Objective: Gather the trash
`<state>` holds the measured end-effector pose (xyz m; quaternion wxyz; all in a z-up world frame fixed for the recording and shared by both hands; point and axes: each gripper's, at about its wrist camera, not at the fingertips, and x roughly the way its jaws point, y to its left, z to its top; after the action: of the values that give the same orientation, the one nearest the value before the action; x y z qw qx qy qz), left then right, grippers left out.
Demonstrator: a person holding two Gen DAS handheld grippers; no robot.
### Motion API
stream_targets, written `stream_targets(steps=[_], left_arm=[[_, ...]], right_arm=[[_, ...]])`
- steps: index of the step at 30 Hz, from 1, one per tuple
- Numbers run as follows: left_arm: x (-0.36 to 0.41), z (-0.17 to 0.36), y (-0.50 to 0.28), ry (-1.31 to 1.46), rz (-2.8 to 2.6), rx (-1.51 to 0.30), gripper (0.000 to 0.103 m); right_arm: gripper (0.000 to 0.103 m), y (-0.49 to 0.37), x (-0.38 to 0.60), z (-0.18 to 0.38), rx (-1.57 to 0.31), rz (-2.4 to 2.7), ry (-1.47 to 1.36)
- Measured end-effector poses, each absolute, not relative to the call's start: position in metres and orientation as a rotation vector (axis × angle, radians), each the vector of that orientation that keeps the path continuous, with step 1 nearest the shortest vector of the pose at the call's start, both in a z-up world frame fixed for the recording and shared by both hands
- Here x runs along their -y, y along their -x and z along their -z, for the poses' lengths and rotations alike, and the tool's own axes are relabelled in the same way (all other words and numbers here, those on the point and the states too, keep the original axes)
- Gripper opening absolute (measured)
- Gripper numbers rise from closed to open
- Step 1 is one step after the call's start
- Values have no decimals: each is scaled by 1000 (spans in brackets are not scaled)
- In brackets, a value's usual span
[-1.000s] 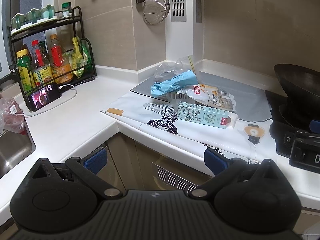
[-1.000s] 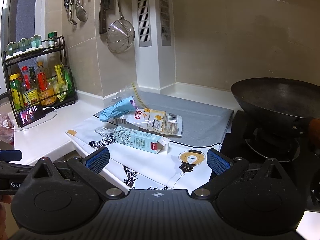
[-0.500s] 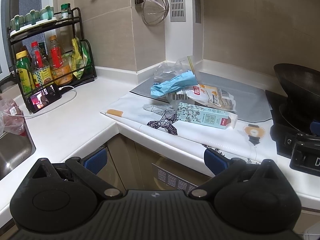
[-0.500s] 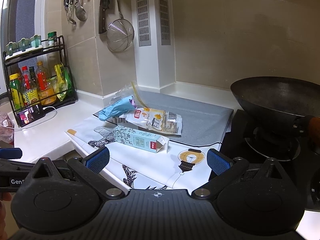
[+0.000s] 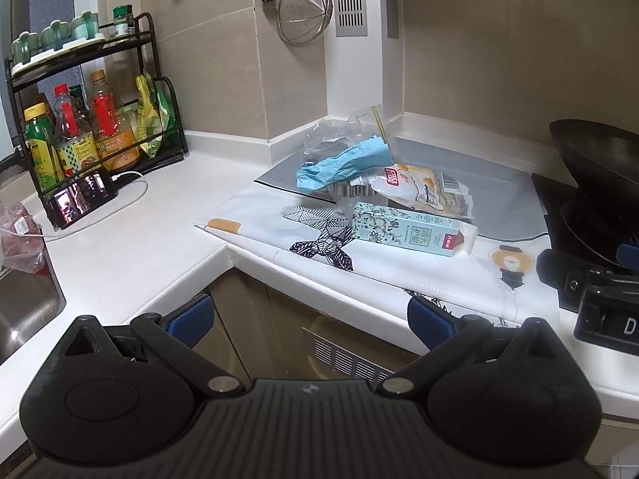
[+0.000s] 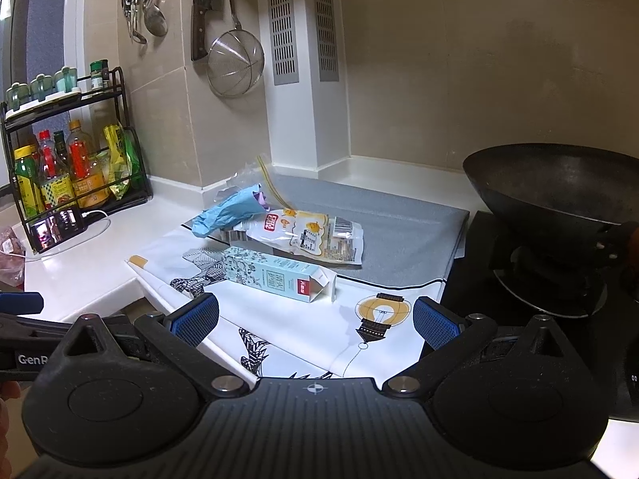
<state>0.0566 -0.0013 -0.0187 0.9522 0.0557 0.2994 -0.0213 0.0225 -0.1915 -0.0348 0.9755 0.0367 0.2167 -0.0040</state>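
Both grippers hang short of the worktop (image 5: 131, 239) with fingers spread wide and nothing between them: the left gripper (image 5: 309, 321) low at 6 o'clock in its view, the right gripper (image 6: 315, 319) likewise in its own. The trash sits in a heap on the printed mat (image 6: 319, 331) up around 12 o'clock: a pale green carton (image 5: 411, 233) lying on its side with its end flap open, a white snack bag (image 5: 423, 191) just behind it, a crumpled blue glove (image 5: 343, 163) and a clear zip bag (image 5: 351, 131) at the back. Over at 10 o'clock the black wire rack (image 5: 100, 92) holds sauce bottles (image 5: 76, 135) on its lower shelf and small green jars (image 5: 56, 36) on top, and a dark wok (image 6: 559, 187) sits on the stove at 2 o'clock in the right view.
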Motion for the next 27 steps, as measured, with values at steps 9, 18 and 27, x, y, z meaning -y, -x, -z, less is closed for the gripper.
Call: stream_targets(steps=[9,18,27], left_arm=[[-5,22,-101,-100,43,-642,103],[-2,19,-189,-125,166,-655,103],[22,20,-277,-239,249,-646,103]], right_arm=[[103,-54,208,57,-450,-2,-125],[103,-121,211,77,-449,-92,-123],[103,-199,202,103,-521,-180,-115]])
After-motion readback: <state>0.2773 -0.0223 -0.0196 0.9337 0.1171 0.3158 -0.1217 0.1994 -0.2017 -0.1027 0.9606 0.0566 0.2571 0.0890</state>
